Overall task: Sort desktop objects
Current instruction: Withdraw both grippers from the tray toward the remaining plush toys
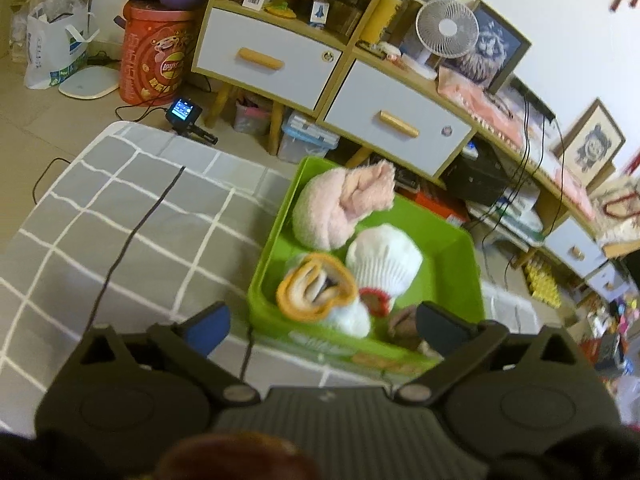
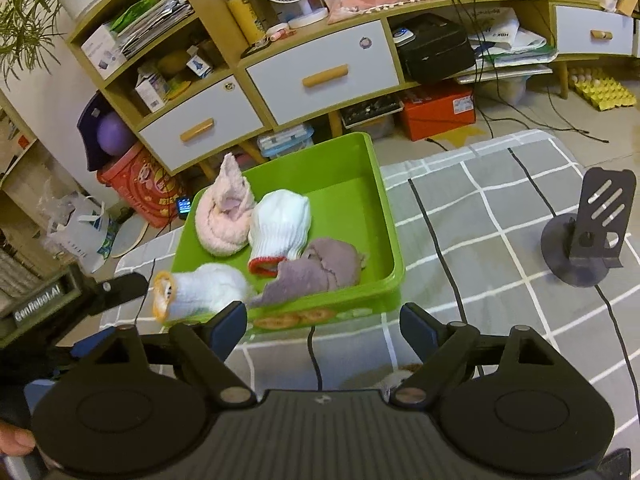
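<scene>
Left claw (image 1: 322,322): spread wide, nothing between its blue-padded fingers (image 1: 208,330); it hangs over the near rim of the green bin (image 1: 460,248).

Right claw (image 2: 322,326): spread, nothing pinched; it hangs over the grey checked cloth (image 2: 500,220) on the counter, just short of the bin's near wall. The left claw's finger shows at its far left edge.

Bin: stands on the cloth straight ahead of both claws.

Contents, nearest first:
- Yellow-cuffed white roll (image 2: 200,292), at the near left corner by the right claw's left finger, cuff leaning over the rim.
- Mauve cloth (image 2: 320,272), crumpled against the near wall, just ahead of the right claw.
- Red-cuffed white glove bundle (image 2: 280,228), at the middle, touching the mauve cloth.
- Pink fleece roll (image 2: 222,216), at the far left, touching the white bundle.

Bin's right half: bare floor.

Black cable (image 2: 436,240): runs along the cloth, right of the bin.

Black stand (image 2: 588,240): upright on the cloth, well right of the right claw.

Shelf unit (image 2: 320,76): beyond the counter, white drawers with wooden handles; two white fans (image 1: 446,30) on top.

Red Lay's drum (image 1: 154,60): on the floor, far left of the left claw.
</scene>
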A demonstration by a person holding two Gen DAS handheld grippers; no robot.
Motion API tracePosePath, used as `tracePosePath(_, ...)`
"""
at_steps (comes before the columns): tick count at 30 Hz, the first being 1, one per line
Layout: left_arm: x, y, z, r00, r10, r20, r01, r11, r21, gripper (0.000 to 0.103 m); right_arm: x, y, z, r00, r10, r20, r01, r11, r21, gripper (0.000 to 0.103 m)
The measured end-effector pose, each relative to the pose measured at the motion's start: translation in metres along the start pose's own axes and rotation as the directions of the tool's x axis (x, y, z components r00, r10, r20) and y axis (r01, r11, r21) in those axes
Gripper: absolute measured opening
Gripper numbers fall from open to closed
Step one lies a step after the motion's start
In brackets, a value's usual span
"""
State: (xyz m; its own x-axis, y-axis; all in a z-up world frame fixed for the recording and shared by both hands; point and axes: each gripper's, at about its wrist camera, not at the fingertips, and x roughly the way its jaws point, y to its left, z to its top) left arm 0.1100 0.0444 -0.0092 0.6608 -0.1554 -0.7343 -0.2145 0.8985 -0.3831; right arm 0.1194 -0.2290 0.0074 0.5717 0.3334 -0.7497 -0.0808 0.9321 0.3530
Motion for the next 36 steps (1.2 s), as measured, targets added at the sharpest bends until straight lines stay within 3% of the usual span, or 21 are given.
tracePosePath(8, -0.012, 0.01, -0.017, 0.993, 0.028, -0.112, -0.015, 0.994, 0.109, 0.102, -0.009, -0.012, -0.009, 0.998, 0.007, -0.055, -0.007, 1.0, -0.001, 0.087)
tracePosePath(19, -0.032, 0.027, -0.039, 0.969, 0.013, -0.246, 0.025, 0.989, 0.148, 0.102, -0.029, -0.027, -0.021, 0.995, 0.012, -0.103, -0.012, 1.0, 0.002, 0.088)
tracePosePath(24, -0.051, 0.028, -0.051, 0.966, 0.017, -0.258, 0.04, 0.976, 0.215, 0.102, -0.049, -0.018, -0.031, 0.996, 0.0, -0.094, -0.007, 0.997, -0.076, 0.088)
tracePosePath(30, -0.079, 0.025, -0.068, 0.967, 0.015, -0.256, 0.072, 0.942, 0.328, 0.102, -0.078, -0.004, -0.056, 0.995, 0.004, -0.097, -0.024, 0.978, -0.206, 0.088)
tracePosePath(36, -0.1, 0.033, -0.093, 0.944, -0.026, -0.33, 0.154, 0.917, 0.369, 0.102, -0.1, 0.005, -0.094, 0.991, -0.008, -0.132, -0.039, 0.936, -0.349, 0.088)
